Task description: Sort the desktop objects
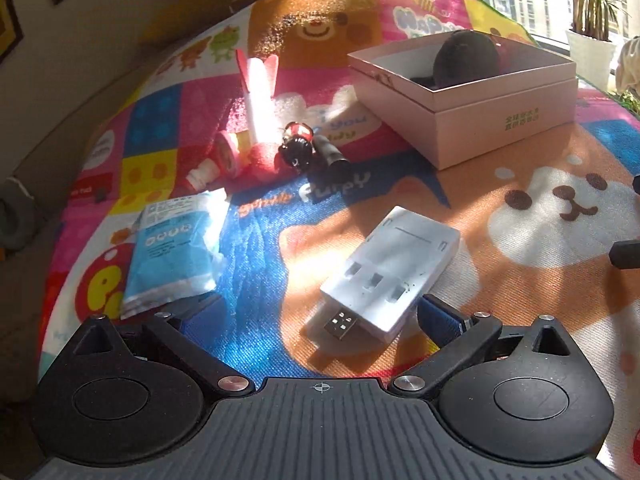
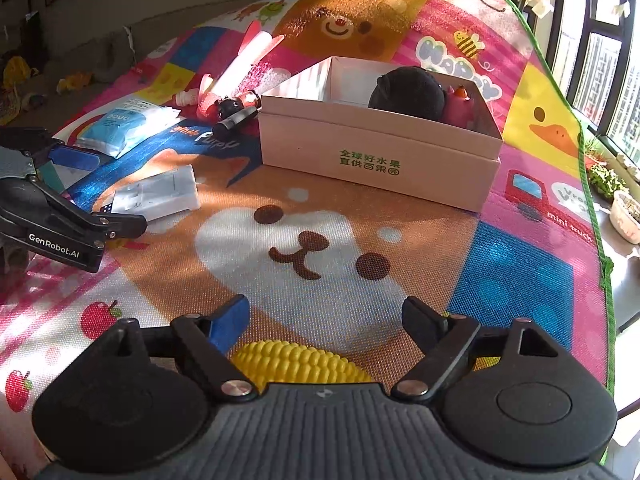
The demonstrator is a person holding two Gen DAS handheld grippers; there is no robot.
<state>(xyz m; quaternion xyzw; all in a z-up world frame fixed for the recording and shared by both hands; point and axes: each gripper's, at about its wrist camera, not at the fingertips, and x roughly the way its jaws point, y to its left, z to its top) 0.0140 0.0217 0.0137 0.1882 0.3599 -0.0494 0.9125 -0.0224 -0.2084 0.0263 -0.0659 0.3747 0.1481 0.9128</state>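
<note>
The charger [image 1: 390, 270] is a flat white plastic block with rounded corners, three small square recesses near its near end and a metal USB plug sticking out toward the left wrist camera; it lies flat on the cartoon mat [image 1: 520, 240], slightly askew, in a patch of sun. The left gripper [image 1: 320, 312] hovers right over its plug end with its fingers spread wide, the blue-padded one [image 1: 440, 320] just beside the charger's right corner, not clamped on anything. From the right wrist view the same charger [image 2: 158, 194] sits near the left gripper [image 2: 100, 188], well left of the box [image 2: 380, 156]. The box is pale pink cardboard, open on top, green print on its side, and holds a dark round plush [image 2: 408, 92] with a pink toy [image 2: 460, 106] beside it. Behind the charger lie a blue-and-white packet [image 1: 176, 248], a black-and-red figurine [image 1: 298, 146], a dark tube [image 1: 332, 156] and a red-and-white rocket toy [image 1: 260, 96]. The right gripper [image 2: 326, 320] has its jaws apart above a yellow corn [image 2: 300, 360], which lies on the mat close under it, not gripped.
</note>
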